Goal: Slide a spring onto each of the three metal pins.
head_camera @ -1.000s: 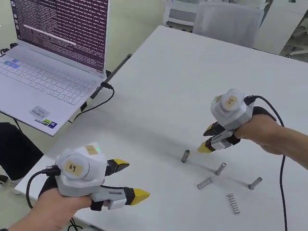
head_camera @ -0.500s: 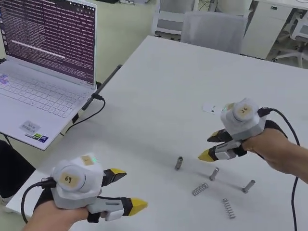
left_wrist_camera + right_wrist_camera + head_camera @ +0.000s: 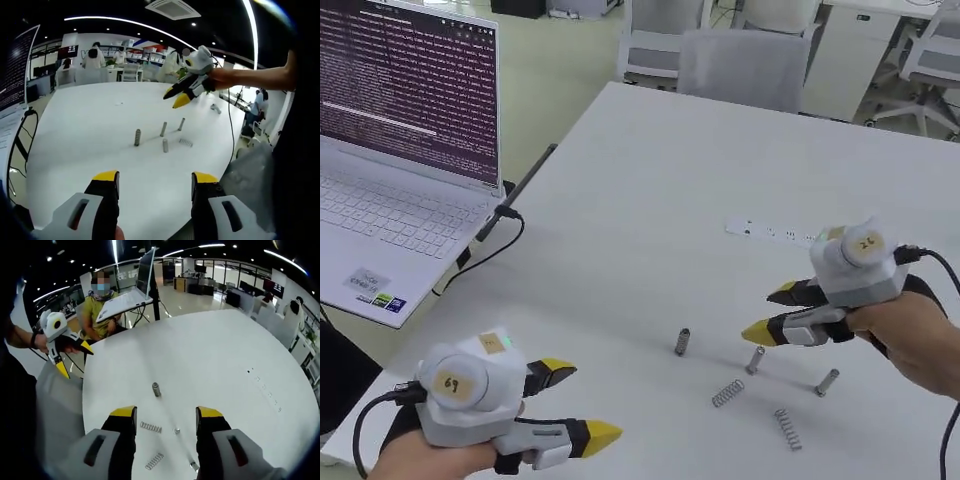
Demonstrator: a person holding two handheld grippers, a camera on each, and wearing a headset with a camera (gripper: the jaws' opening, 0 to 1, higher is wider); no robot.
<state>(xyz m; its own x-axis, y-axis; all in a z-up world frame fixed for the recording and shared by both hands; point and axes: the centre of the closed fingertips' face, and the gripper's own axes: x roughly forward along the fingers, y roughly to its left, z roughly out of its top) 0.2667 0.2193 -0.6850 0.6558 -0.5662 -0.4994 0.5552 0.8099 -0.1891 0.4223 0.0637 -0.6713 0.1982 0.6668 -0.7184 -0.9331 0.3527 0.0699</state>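
Your left gripper (image 3: pixel 582 403) and right gripper (image 3: pixel 765 312) gape empty; a shiny cylindrical pin (image 3: pixel 754 360) stands beside a loose coiled spring (image 3: pixel 727 393) on the white surface (image 3: pixel 650 200).

And the right gripper (image 3: pixel 772 312) pulls away! A second ago its lower yellow tip sits close beside the pin wearing its spring (image 3: pixel 682 342). Now it hangs clear of that one, over by the middle pin (image 3: pixel 755 360), just above it in the head view. The head camera swings too, sweeping along the table (image 3: pixel 650 200), and a white power strip (image 3: pixel 770 233) comes into the picture beyond the gripper.
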